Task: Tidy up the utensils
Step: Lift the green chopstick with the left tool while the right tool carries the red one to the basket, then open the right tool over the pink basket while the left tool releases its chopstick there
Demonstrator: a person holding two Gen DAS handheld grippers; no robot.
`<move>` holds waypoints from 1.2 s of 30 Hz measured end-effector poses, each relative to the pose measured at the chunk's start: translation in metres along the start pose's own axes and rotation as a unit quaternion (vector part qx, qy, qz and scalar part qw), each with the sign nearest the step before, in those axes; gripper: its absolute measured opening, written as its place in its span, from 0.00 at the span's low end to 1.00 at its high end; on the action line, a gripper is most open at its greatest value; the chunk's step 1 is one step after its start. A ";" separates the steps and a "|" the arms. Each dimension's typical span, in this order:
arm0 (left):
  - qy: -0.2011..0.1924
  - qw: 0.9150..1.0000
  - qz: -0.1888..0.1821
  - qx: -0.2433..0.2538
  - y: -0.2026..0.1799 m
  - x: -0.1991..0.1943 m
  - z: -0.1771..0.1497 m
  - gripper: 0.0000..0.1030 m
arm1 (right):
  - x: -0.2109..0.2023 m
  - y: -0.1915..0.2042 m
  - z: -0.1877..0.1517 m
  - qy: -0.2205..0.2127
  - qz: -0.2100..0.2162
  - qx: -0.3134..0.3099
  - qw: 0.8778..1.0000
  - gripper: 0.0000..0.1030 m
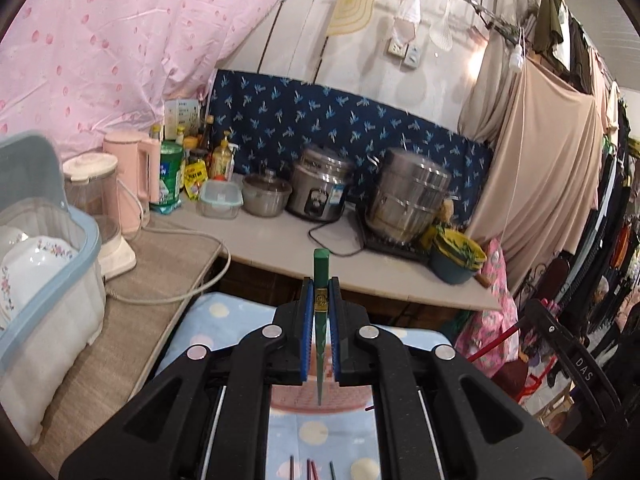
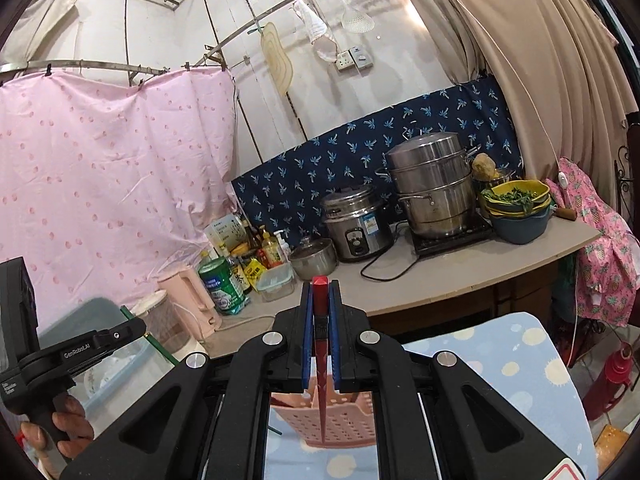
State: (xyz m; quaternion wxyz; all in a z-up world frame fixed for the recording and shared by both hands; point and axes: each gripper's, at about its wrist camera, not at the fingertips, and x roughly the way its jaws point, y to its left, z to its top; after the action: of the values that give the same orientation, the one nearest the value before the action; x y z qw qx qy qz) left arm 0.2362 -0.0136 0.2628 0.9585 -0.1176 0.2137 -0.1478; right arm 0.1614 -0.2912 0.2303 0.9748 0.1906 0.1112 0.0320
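My left gripper [image 1: 321, 284] is shut on a green chopstick [image 1: 321, 268], which stands upright between the blue pads with its thin tip hanging over a pink perforated utensil holder [image 1: 320, 400]. My right gripper [image 2: 321, 286] is shut on a red chopstick [image 2: 320, 300], also upright, its tip pointing down at the pink utensil holder [image 2: 344, 424]. Several loose chopsticks [image 1: 312, 470] lie on the dotted blue cloth [image 1: 224, 312] below the left gripper. The left gripper body [image 2: 80, 350] and the hand [image 2: 68, 424] holding it show at the lower left of the right wrist view.
A counter [image 1: 280, 236] holds a rice cooker [image 1: 320, 186], a stacked steel steamer [image 1: 408, 196], a small pot [image 1: 266, 194], bottles and a pink kettle [image 1: 132, 176]. A blue dish rack [image 1: 48, 248] with bowls stands left. Hanging clothes [image 1: 560, 160] fill the right.
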 end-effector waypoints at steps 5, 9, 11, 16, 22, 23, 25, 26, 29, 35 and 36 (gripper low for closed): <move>-0.031 0.999 0.006 -0.005 0.002 0.018 0.021 0.07 | 0.032 -0.004 0.014 -0.008 0.000 0.014 1.000 0.07; -0.031 0.999 0.011 -0.005 0.003 0.038 0.024 0.07 | 0.057 -0.012 0.017 -0.002 -0.004 0.025 1.000 0.07; -0.026 1.000 0.015 -0.003 0.004 0.049 0.021 0.07 | 0.069 -0.015 0.016 0.005 -0.007 0.029 1.000 0.07; -0.012 1.000 0.016 -0.006 0.012 0.070 0.007 0.07 | 0.095 -0.017 0.002 0.029 -0.017 0.017 0.999 0.07; 0.018 0.999 0.026 -0.001 0.017 0.096 -0.013 0.07 | 0.119 -0.021 -0.021 0.061 -0.027 0.007 0.998 0.07; 0.024 0.999 0.027 -0.002 0.018 0.100 -0.017 0.07 | 0.121 -0.021 -0.024 0.065 -0.027 0.007 0.998 0.07; 0.031 0.999 0.028 -0.002 0.021 0.105 -0.021 0.07 | 0.125 -0.022 -0.030 0.073 -0.027 0.007 0.997 0.07; 0.035 0.999 0.029 -0.003 0.022 0.108 -0.023 0.07 | 0.127 -0.023 -0.033 0.076 -0.029 0.006 0.997 0.07; 0.042 0.999 0.030 -0.001 0.024 0.113 -0.027 0.07 | 0.132 -0.023 -0.040 0.085 -0.031 0.002 0.996 0.07; 0.046 0.998 0.035 -0.004 0.026 0.115 -0.032 0.07 | 0.139 -0.023 -0.050 0.100 -0.039 -0.012 0.994 0.08; 0.043 0.998 0.036 -0.004 0.026 0.114 -0.032 0.07 | 0.139 -0.024 -0.051 0.098 -0.042 -0.012 0.994 0.11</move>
State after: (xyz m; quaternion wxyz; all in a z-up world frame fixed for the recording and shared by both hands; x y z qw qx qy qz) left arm 0.3268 -0.0331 0.1845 0.9527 -0.1069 0.2592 -0.1170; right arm 0.2850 -0.2801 0.1469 0.9619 0.1704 0.2135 0.0112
